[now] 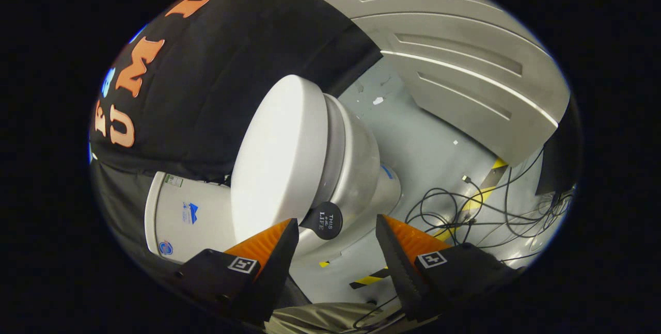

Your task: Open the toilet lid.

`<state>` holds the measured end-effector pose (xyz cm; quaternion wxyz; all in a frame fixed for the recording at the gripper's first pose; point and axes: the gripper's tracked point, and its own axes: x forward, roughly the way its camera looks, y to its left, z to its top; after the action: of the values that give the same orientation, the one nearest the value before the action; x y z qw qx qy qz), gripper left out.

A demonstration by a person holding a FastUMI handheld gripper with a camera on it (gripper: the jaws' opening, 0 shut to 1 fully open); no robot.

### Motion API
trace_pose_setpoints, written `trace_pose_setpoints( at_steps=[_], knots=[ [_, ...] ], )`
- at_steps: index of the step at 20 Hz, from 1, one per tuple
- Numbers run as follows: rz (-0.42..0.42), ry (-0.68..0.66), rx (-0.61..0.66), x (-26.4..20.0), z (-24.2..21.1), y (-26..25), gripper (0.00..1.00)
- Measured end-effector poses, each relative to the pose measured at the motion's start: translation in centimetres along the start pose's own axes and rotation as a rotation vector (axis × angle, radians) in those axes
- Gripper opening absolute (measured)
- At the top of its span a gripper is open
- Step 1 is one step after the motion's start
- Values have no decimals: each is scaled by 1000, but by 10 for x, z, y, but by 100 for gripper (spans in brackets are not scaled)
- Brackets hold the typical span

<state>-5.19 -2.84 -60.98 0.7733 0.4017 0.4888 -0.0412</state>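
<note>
- The white oval plastic toilet lid (281, 158) lies closed on the white ceramic toilet bowl (359, 169); the whole view is rolled, so the lid's flat top faces sideways in the frame, toward the black cloth wall (232, 65).
- The lid's long axis runs from its front end, just ahead of the fingers, away to its rounded far end by the cloth wall.
- The gripper (335, 241) has its two fingers spread wide, with nothing between them but open space.
- One finger's tip sits at the lid's front edge; whether it touches cannot be told. The other finger stands clear of the toilet, over the floor.
- A round black tab with white lettering (324, 219) sticks out from the lid's front rim, just ahead of the fingers and between them.
- The white ceramic cistern (188, 218) with small stickers stands beside the lid, against the cloth.
- The floor (428, 143) is pale grey and smooth, with a few white specks.
- Black cables (465, 210) sprawl across it beyond the bowl, over strips of yellow-and-black hazard tape (369, 280).
- A grey panelled wall with raised ribs (454, 60) closes the far side of the booth.
</note>
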Motion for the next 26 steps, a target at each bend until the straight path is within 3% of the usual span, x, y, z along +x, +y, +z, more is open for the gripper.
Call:
trace_pose_setpoints(
  at_steps=[1, 2, 4, 8, 10, 12, 17, 18, 26],
  knots=[
    [3, 4, 13, 5, -1, -1, 96],
    [-4, 2, 25, 9, -2, -3, 78],
    [23, 10, 67, 15, -4, 2, 74],
    [47, 11, 135, 23, -3, 4, 50],
    [80, 31, 159, 27, -7, 10, 47],
    [80, 30, 187, 28, -5, 10, 34],
    [118, 9, 240, 15, -1, 15, 19],
    [124, 6, 252, 20, 1, 19, 12],
    [75, -49, 160, 6, 2, 36, 8]
  ],
)
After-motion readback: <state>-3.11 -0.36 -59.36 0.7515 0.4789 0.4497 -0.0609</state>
